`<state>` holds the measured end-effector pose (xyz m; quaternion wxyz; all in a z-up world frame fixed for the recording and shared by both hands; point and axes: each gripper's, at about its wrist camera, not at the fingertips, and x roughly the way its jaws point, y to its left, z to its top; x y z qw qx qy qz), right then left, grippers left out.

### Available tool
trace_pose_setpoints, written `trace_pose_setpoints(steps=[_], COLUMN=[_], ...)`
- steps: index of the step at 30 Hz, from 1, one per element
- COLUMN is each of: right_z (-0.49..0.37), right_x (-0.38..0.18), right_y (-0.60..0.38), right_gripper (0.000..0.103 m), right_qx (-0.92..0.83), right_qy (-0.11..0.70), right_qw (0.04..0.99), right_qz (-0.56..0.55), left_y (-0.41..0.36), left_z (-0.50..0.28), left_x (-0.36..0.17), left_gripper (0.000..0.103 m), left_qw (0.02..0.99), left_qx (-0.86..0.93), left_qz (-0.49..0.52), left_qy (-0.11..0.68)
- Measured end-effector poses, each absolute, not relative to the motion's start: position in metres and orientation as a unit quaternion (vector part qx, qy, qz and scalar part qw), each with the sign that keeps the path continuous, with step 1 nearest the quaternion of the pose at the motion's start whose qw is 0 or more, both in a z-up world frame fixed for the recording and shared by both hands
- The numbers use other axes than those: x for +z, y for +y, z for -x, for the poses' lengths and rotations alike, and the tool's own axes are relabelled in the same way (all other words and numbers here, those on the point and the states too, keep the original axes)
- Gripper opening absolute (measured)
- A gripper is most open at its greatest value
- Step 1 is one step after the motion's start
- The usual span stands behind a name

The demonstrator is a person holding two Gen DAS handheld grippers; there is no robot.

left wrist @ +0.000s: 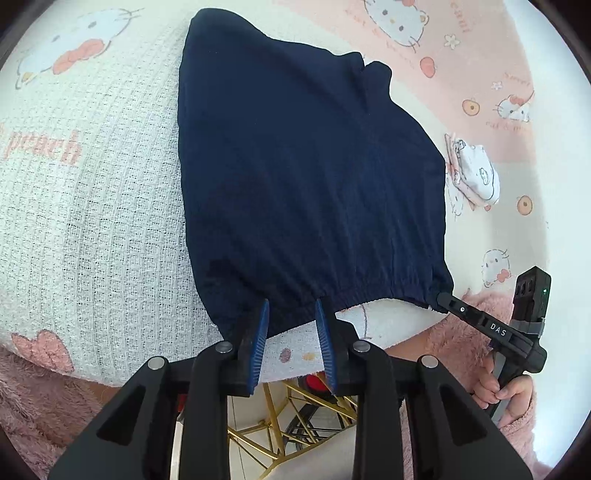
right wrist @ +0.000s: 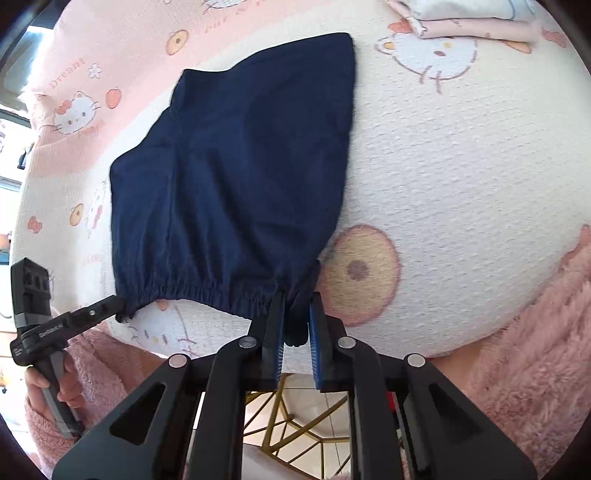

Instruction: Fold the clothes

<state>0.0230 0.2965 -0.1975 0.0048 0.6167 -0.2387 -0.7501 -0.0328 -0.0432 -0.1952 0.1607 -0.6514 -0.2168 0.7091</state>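
Navy shorts (left wrist: 303, 166) lie flat on a cat-print blanket (left wrist: 92, 221), elastic waistband toward me. My left gripper (left wrist: 291, 306) straddles the waistband near its left corner. Its blue pads (left wrist: 260, 339) stand apart with the hem between the tips and not pressed, so it is open. The right wrist view shows the shorts (right wrist: 236, 177) again, with my right gripper (right wrist: 297, 301) shut on bunched waistband cloth at the right corner. Each gripper also shows from the side in the other view: the right gripper (left wrist: 445, 297) and the left gripper (right wrist: 118, 308).
A small stack of folded pink and white clothes (left wrist: 476, 177) lies beyond the shorts to the right, also seen as folded clothes (right wrist: 461, 18). The blanket's near edge runs just under the grippers, with a gold wire frame (left wrist: 288, 417) below. Pink fluffy sleeves (right wrist: 535, 332) flank the edge.
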Motion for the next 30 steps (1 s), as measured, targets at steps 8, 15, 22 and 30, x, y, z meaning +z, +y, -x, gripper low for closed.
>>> trace_pose_setpoints(steps=[8,15,22,30], right_z=[-0.02,-0.022,-0.021,-0.011], right_x=[-0.21,-0.225,-0.211,-0.199], right_y=[0.293,0.301,0.298,0.299], right_gripper=[0.024,0.023,0.021,0.023], right_qx=[-0.728,-0.708,-0.734,-0.744], right_qy=[-0.224,-0.276,-0.272,-0.321], right_qw=[0.017,0.025,0.034,0.073], right_qz=[-0.647,-0.65,-0.622,-0.582], left_y=[-0.061,-0.056,-0.045,-0.053], left_z=[0.033,0.036,0.036,0.044], left_x=[-0.21,-0.208,-0.199,-0.198], left_gripper=[0.029,0.029,0.03,0.032], left_qw=[0.154,0.144,0.14,0.147], left_qx=[0.704,0.704,0.72,0.717], left_qz=[0.665,0.672,0.656,0.654], left_qy=[-0.199,-0.178,-0.179,-0.191])
